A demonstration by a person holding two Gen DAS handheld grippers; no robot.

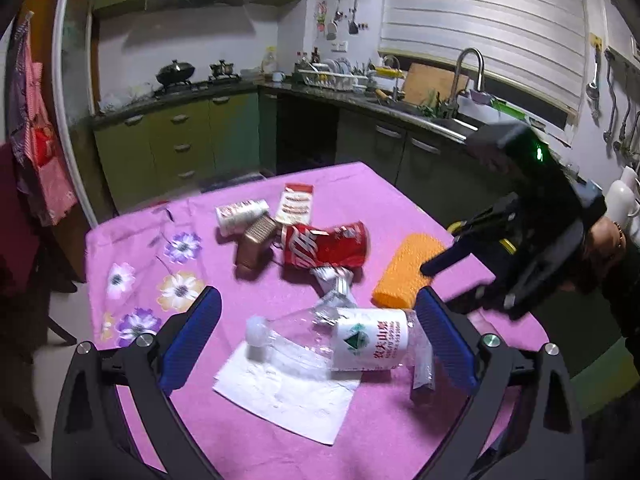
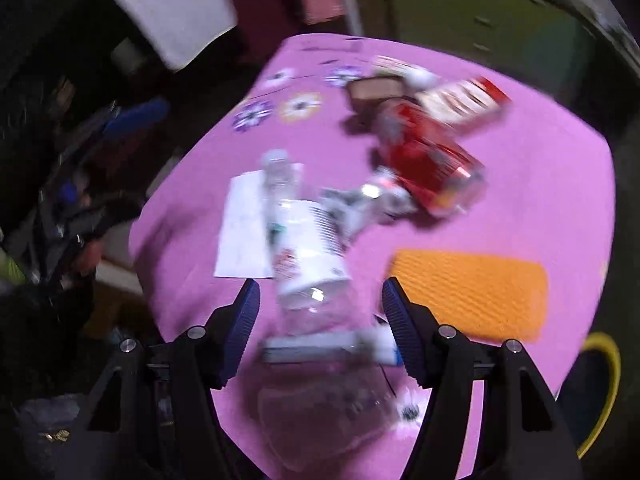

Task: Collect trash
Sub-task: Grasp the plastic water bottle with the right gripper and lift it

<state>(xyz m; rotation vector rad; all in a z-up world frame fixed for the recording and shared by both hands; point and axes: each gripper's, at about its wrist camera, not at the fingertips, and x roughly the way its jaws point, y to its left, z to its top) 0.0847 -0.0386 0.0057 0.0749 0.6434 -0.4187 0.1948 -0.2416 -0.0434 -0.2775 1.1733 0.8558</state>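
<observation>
Pink flowered cloth covers my counter (image 1: 248,184) in a green-cupboard kitchen. My left tongs (image 1: 318,340) angle downward, spread wide around a crushed clear bottle (image 1: 352,344) lying on white paper (image 1: 280,396), pads not touching it. My right tongs (image 2: 320,332) point steeply down over the same bottle, parted and empty; this view is blurred. Beyond lie a red can (image 1: 324,246) and an orange sponge (image 1: 404,276).
</observation>
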